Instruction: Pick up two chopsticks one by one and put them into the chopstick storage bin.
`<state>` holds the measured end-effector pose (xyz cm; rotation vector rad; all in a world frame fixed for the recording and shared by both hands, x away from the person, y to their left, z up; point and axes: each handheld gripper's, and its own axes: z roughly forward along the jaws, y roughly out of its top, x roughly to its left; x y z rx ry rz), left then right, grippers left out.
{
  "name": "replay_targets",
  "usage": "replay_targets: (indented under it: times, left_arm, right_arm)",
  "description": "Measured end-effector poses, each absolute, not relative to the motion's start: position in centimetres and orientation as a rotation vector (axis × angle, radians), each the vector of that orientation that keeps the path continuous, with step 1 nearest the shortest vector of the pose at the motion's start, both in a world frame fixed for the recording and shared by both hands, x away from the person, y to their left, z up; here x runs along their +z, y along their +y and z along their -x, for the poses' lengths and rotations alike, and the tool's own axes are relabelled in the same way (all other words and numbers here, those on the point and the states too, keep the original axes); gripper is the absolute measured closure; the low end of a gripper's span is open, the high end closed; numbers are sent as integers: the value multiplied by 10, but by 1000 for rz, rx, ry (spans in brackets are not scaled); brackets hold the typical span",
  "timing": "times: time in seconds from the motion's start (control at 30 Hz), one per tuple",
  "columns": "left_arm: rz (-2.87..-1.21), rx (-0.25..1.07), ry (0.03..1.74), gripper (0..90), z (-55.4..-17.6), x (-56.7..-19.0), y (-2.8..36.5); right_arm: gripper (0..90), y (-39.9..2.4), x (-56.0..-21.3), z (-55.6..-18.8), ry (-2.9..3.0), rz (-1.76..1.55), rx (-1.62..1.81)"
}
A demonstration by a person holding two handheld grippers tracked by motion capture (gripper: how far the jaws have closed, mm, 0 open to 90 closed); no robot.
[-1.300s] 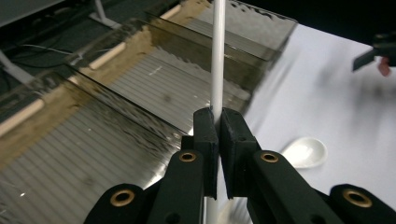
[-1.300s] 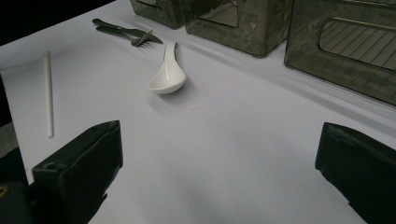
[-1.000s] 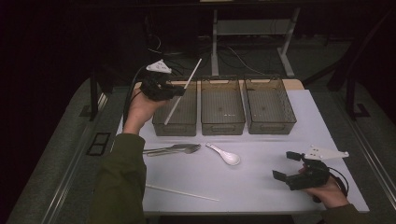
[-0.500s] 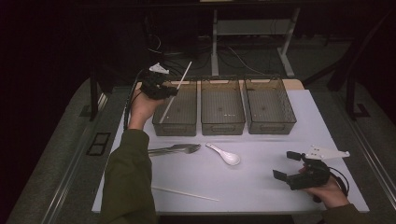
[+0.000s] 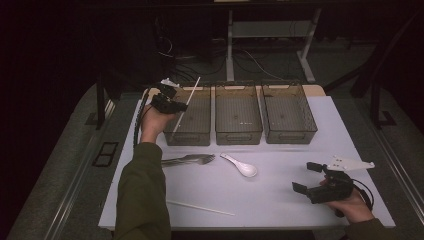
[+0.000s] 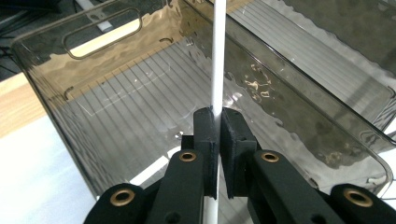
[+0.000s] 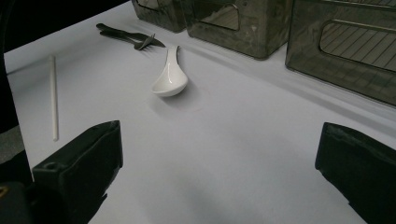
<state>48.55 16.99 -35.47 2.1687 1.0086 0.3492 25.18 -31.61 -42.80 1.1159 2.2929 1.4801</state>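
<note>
**White stick carried farther over the left bin**

The white stick (image 6: 217, 56) sits pinched between the closed jaws of the left gripper (image 5: 169, 104), rising straight up past their tips in the left gripper view. Over the last second it has moved with the hand — away from the person and slightly toward the far edge of the leftmost bin (image 5: 192, 131) — and now leans across that bin's near-left corner, its upper end pointing off to the far right. Directly beyond the jaws lies the bin's ribbed floor, so the stick looks about ready to be lowered or let go into it; how high the lower end hangs above the floor is hard to tell from here.

The right gripper (image 5: 311, 181) has not shifted in that time — it rests low over the table with its jaws spread wide and nothing between them. Ahead of it lies the white spoon (image 7: 169, 79), beyond that the forks (image 7: 128, 36), and off to its left a second white stick (image 7: 54, 95), all untouched on the white sheet (image 5: 280, 200). That suggests sorting has barely begun, with the two other bins (image 5: 262, 112) apparently bare.
</note>
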Motion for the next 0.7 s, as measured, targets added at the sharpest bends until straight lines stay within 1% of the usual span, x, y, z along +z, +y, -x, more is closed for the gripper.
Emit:
replay_targets:
  times: [0.33,0.57,0.7]
  left_arm:
    - [-2192,361,1056,840,-492,-368,160]
    - [-2184,380,1180,835,-499,-378,153]
    - [-2194,387,1200,828,-501,-382,149]
  right_arm:
    - [8,-317,-428,-252,2291,-1117,1489]
    - [7,-317,-427,-252,2292,-1113,1493]
    - [8,-318,-427,-252,2290,-1112,1496]
